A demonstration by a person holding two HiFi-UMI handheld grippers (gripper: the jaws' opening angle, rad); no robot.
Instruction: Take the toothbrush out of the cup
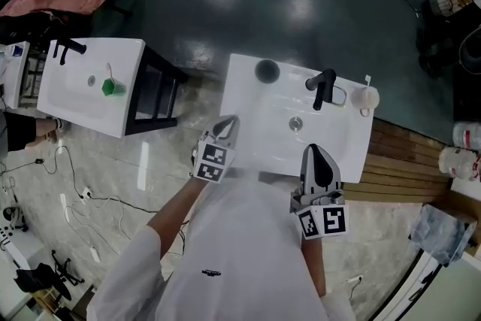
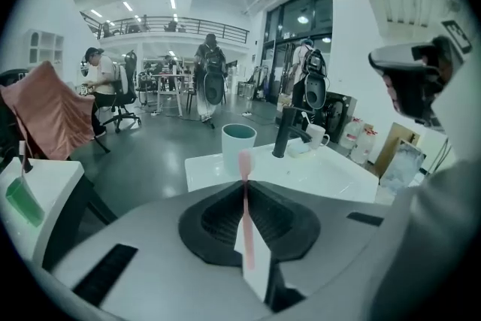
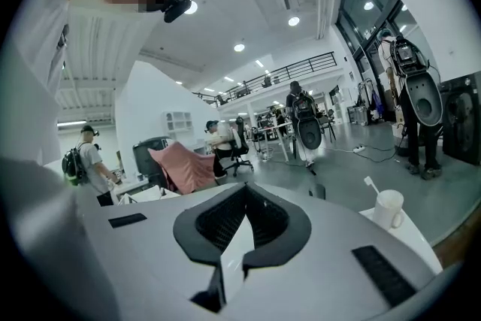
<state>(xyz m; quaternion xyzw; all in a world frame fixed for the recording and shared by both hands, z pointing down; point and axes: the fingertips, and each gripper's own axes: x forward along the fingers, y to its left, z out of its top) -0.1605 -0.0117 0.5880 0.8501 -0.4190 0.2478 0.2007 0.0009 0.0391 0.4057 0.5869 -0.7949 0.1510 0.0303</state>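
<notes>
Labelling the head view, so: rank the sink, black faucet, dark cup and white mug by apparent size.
1. sink, far the largest.
2. black faucet.
3. dark cup and white mug look about alike, so I won't rank them.

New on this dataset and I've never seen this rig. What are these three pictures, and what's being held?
There is no robot here: a person in a white shirt holds a two-jaw gripper in each hand. The head view looks down from a camera on their head. The two gripper views come from cameras riding on the grippers and look along the jaws.

Below is a white washbasin with a black tap, a pale round cup with a dark inside, and a white mug holding a white toothbrush.

The left gripper is shut on a thin pink plastic toothbrush, which is outside the cup. The right gripper is shut with nothing in it.
</notes>
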